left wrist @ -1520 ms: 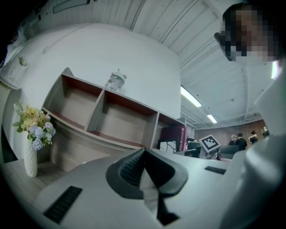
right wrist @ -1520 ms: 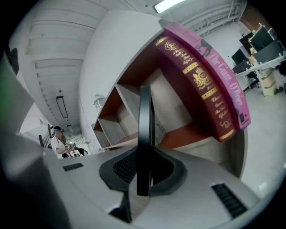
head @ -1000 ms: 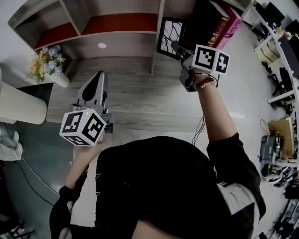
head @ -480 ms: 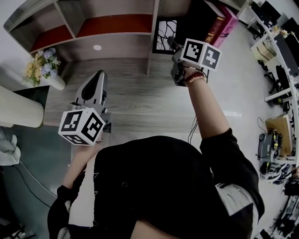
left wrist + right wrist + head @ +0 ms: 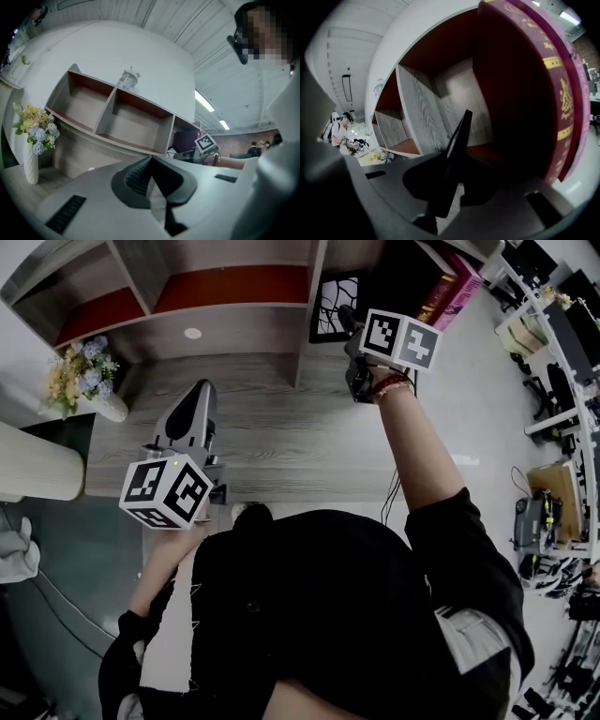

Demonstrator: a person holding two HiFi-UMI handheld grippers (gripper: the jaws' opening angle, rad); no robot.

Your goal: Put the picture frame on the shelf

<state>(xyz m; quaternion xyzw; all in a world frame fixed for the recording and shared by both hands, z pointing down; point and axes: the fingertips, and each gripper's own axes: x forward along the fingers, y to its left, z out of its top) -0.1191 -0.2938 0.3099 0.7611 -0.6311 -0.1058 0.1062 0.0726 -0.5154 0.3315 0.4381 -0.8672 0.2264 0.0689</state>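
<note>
The picture frame (image 5: pixel 335 306), black with a white branching pattern, stands in the shelf's (image 5: pixel 225 311) right compartment beside the books. My right gripper (image 5: pixel 350 322) reaches into that compartment. In the right gripper view the frame (image 5: pixel 458 136) is seen edge-on between the jaws of the right gripper (image 5: pixel 451 165), which is shut on it; the jaws have just been opening a little. My left gripper (image 5: pixel 194 397) hangs over the wooden desk, well left of the frame. In its own view the left gripper (image 5: pixel 151 161) is shut with nothing in it.
Large dark red and pink books (image 5: pixel 448 289) lean at the frame's right, and they fill the right side of the right gripper view (image 5: pixel 543 93). A vase of flowers (image 5: pixel 82 371) stands at the desk's left. A plastic bottle (image 5: pixel 127 78) lies on top of the shelf. The shelf's two left compartments hold nothing.
My right gripper has carried the frame a little left and deeper into the right compartment, turning as it went. The left gripper has stayed where it was.
</note>
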